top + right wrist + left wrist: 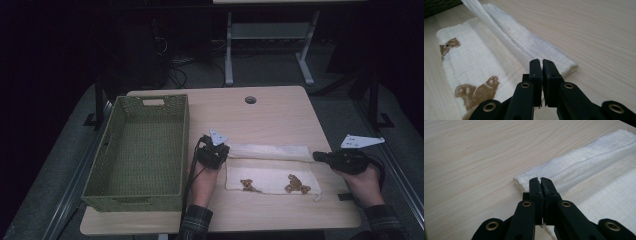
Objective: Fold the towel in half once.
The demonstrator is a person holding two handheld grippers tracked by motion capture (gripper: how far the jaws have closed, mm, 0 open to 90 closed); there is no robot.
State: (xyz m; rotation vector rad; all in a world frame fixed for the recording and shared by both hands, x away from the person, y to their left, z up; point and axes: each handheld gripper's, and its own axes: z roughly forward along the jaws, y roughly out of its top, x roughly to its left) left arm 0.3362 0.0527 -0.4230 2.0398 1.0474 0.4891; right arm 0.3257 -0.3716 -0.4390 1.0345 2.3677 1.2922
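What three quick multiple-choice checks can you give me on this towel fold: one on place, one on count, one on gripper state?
1. Where is the green basket relative to the towel?
A. Left of it
B. Right of it
C. On top of it

2. How many brown bear prints show on the towel in the high view?
A. One
B. Two
C. Four

3. How do the left gripper's fingers stand?
A. Wide open above the table
B. Closed on the towel's edge
C. Closed on the basket rim

Answers:
1. A, the basket sits at the table's left side, apart from the towel.
2. B, two bears lie along the near edge.
3. B, white cloth is pinched between the closed fingers in the left gripper view.
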